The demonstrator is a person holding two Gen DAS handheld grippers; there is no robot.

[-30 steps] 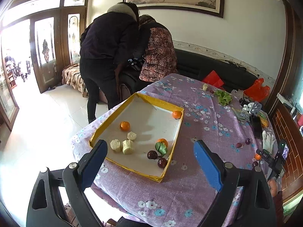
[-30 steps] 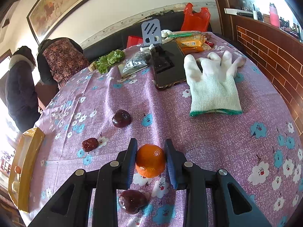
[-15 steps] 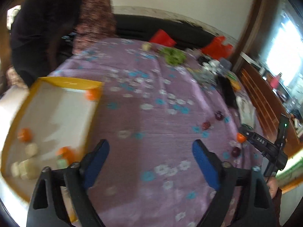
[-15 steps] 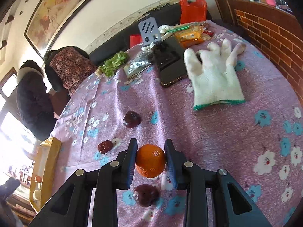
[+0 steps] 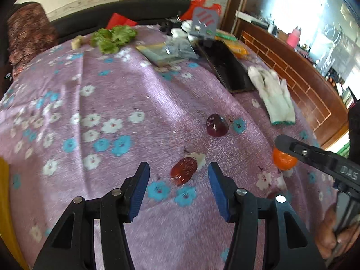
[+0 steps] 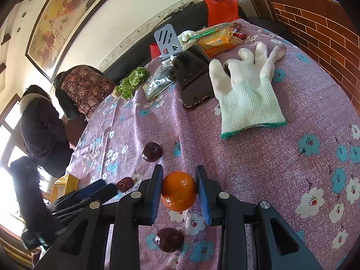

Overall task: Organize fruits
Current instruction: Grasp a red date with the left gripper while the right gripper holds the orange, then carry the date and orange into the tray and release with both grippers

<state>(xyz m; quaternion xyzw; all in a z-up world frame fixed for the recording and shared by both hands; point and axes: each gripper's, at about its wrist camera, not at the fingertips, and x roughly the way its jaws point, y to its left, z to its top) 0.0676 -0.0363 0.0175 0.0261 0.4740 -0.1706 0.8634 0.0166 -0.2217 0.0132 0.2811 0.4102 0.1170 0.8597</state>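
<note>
Orange fruit [image 6: 178,190] sits clamped between the right gripper [image 6: 179,191] jaws, just above the purple tablecloth [image 6: 258,168]. Left gripper [image 5: 178,187] gapes wide around a red date [image 5: 183,171] — not yet grasped. Two dark plums [image 6: 152,151] remain loose — sorting looks unfinished.

1. On my left wrist view, daylight pours in from the window [image 5: 299,6] at upper right, blown out to white glare.
2. That view is slightly soft; the tablecloth [image 5: 126,103] flowers smear near the left edge.
3. My right wrist view is sharper, evenly lit; the doorway [image 6: 9,175] at lower left burns white.
4. The orange [image 6: 178,190] shows small glints of glare.
5. Fisheye bending curves both frames, with dark vignetted corners.
</note>
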